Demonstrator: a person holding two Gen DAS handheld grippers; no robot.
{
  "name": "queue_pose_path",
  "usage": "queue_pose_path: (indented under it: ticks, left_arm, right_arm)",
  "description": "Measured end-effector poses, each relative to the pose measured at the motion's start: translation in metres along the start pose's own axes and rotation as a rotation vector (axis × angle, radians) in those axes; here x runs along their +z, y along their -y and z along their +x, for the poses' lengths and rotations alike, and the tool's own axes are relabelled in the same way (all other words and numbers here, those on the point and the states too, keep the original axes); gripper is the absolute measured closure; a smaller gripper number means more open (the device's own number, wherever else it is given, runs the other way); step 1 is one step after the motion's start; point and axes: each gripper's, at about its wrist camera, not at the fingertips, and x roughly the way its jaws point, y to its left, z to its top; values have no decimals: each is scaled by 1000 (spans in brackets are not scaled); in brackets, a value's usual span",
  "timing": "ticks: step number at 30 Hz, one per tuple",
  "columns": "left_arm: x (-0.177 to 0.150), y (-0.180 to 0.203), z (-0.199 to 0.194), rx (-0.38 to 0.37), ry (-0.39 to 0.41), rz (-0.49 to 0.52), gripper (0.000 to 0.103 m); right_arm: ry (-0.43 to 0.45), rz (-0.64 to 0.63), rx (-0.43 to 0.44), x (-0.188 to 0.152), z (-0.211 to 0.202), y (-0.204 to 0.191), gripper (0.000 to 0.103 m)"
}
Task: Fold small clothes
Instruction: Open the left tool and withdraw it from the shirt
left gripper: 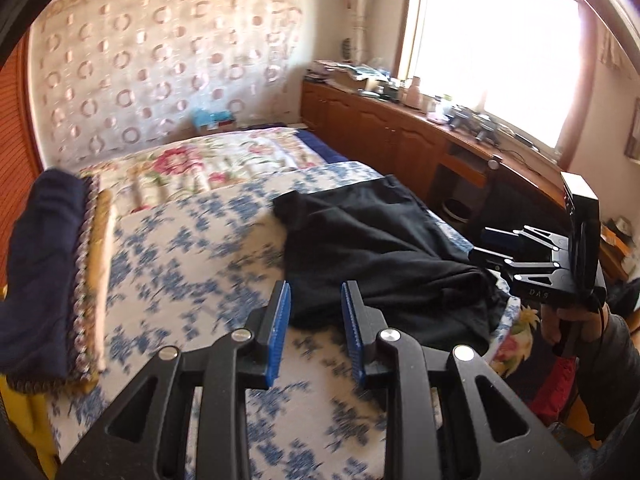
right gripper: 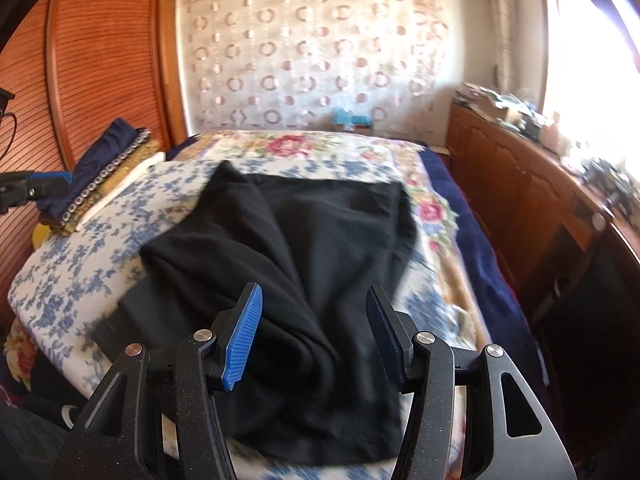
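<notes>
A black garment point(right gripper: 304, 248) lies loosely spread and rumpled on the blue-and-white floral bed cover point(right gripper: 80, 272); it also shows in the left wrist view point(left gripper: 372, 240). My right gripper point(right gripper: 314, 332) is open and empty, hovering just above the garment's near end. My left gripper point(left gripper: 316, 320) is open and empty, above the bed cover at the garment's left edge. In the left wrist view the right gripper point(left gripper: 500, 248) shows at the garment's right side, held by a hand.
A stack of folded clothes point(left gripper: 52, 280), dark blue on top, sits at the bed's left edge, and shows in the right wrist view point(right gripper: 100, 168). A wooden cabinet run point(right gripper: 520, 184) with clutter lines the right wall under a bright window point(left gripper: 496, 48). A slatted wooden wardrobe point(right gripper: 104, 56) stands left.
</notes>
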Motion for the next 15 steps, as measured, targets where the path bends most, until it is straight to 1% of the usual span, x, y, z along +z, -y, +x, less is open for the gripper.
queue_pose_path:
  ticks: [4, 7, 10, 15]
  left_arm:
    - [-11, -14, -2, 44, 1, -21, 79]
    - [-20, -19, 0, 92, -1, -21, 79]
    - [-28, -27, 6, 71, -11, -59, 79]
    - [-40, -31, 16, 84, -36, -64, 79]
  right_arm:
    - [-2, -48, 45, 16, 17, -24, 48]
    - [-3, -66, 64, 23, 26, -37, 48]
    - [-3, -82, 86, 30, 35, -49, 48]
    - [-16, -125, 110, 38, 46, -69, 48]
